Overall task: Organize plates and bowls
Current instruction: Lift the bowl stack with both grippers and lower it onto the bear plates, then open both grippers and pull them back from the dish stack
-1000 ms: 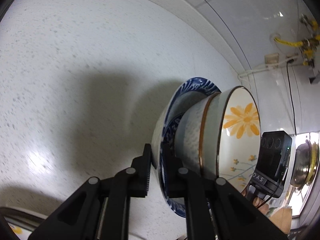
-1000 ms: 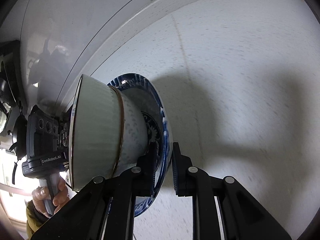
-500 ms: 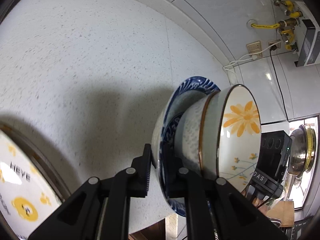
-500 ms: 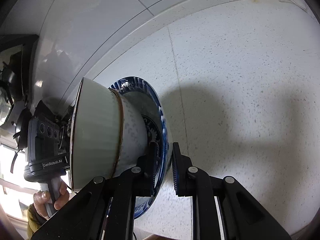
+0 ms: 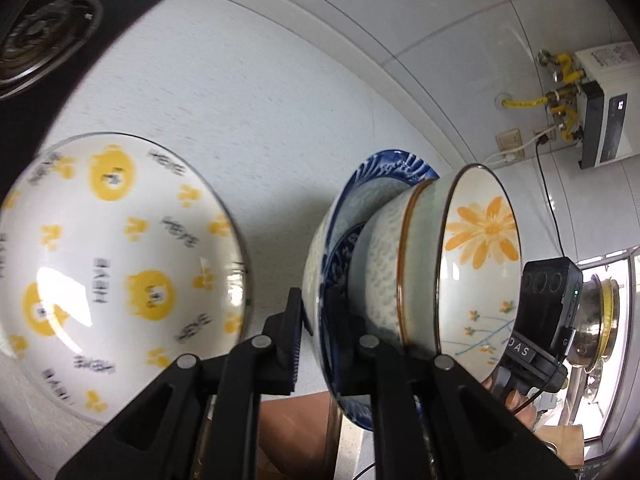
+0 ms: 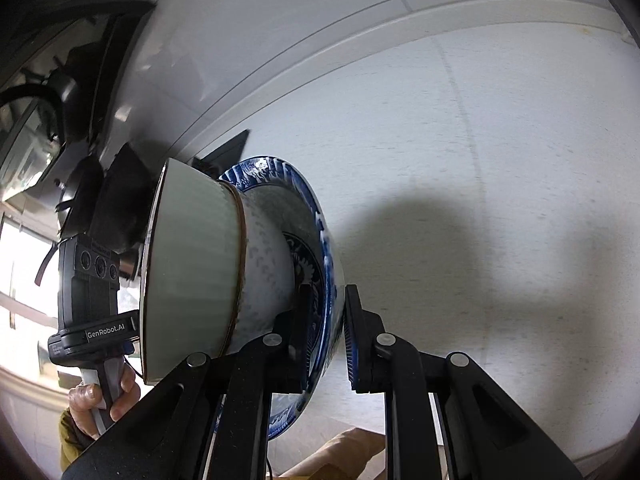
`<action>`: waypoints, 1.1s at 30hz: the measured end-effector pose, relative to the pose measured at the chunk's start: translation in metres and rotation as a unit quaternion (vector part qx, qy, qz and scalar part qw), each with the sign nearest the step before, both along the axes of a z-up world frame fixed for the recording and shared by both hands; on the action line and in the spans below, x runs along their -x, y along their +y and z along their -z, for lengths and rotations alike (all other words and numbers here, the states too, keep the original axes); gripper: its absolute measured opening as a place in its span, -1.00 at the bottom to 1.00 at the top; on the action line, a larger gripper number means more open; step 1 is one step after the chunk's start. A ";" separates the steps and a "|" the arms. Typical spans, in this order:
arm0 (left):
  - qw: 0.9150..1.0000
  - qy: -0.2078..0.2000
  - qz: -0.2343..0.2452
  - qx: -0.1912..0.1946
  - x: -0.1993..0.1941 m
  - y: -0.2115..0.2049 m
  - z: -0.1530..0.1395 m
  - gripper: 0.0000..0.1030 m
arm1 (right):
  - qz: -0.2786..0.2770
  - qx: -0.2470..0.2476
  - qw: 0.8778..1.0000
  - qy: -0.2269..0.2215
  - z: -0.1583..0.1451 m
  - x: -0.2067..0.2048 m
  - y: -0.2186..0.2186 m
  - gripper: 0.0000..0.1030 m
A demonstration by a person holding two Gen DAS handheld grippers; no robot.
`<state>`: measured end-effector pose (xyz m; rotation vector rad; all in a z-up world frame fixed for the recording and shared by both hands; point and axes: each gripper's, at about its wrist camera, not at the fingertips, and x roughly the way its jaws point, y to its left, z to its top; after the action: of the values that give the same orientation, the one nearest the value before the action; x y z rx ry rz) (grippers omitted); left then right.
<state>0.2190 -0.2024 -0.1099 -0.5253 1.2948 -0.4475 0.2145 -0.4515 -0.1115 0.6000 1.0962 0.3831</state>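
Both grippers, left [image 5: 316,340] and right [image 6: 326,340], are clamping your plate [image 5: 384,168]; two stacked bowls [image 5: 476,264] are hiding its middle.

We see bare speckled white countertop [image 5: 248,112] across the frame's middle; a white bear-printed plate [image 5: 116,272] blocks the lower left, a black gas hob [image 5: 52,36] the upper left.

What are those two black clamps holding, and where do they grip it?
Both hand-held grippers, left and right, pinch opposite rims of the blue-patterned plate, with two stacked bowls on it.
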 end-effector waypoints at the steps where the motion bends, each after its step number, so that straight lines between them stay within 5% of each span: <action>1: 1.000 -0.004 -0.008 -0.002 0.003 0.012 -0.007 -0.79 | -0.008 -0.002 1.000 -0.004 -0.003 -0.004 0.011 -0.72; 8: 0.998 -0.025 -0.050 -0.019 0.022 0.099 -0.035 -0.78 | -0.047 -0.016 0.999 -0.013 -0.009 -0.020 0.075 -0.72; 13: 0.998 -0.011 -0.060 -0.031 0.027 0.147 -0.021 -0.78 | -0.057 -0.018 0.998 0.003 0.014 -0.016 0.106 -0.72; 21: 0.998 0.032 -0.047 -0.032 0.014 0.170 0.035 -0.77 | -0.041 -0.012 0.998 0.040 0.060 -0.008 0.125 -0.72; 33: 0.999 0.025 0.008 -0.032 -0.008 0.163 0.064 -0.78 | -0.013 0.009 0.999 0.052 0.078 -0.003 0.131 -0.74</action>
<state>0.2273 -0.0391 -0.1740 -0.4747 1.3589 -0.4072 0.2173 -0.3205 -0.1897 0.5958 1.2066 0.3667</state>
